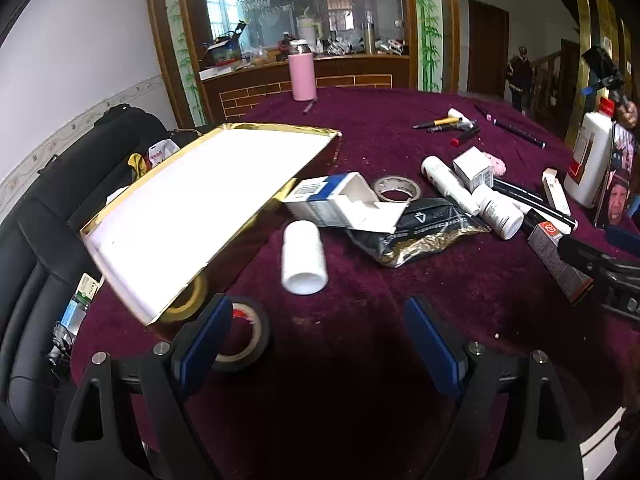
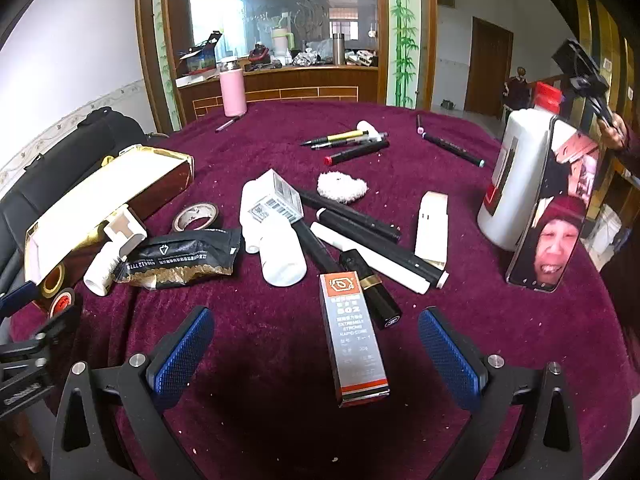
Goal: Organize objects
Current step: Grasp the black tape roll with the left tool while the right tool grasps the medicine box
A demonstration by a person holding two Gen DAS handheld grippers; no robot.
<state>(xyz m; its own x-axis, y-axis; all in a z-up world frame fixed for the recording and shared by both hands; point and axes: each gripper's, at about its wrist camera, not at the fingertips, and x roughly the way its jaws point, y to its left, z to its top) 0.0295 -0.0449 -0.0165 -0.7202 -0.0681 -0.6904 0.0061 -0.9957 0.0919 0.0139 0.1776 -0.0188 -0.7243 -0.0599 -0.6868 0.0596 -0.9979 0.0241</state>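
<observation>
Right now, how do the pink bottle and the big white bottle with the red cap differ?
The pink bottle is slim with a silver lid, standing alone at the far edge. The white bottle is wider, red-capped, with a phone leaning on it. Both stand upright.

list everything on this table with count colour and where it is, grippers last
gold-edged box: 1, gold with white inside, open, left side of table
tape rolls: 3 or more; black by the left gripper, yellow under the box edge, pale mid table
white bottle: 1, lying in front of the box
black pouch: 1, black and gold, centre
glue carton: 1, grey and orange, between the right gripper's fingers, not gripped
pens: several, dark and yellow, far centre
pink flask: 1, upright, far edge
large white bottle: 1, red cap, right side
phone: 1, propped against that bottle
tablecloth: maroon
left gripper: open, empty
right gripper: open
</observation>
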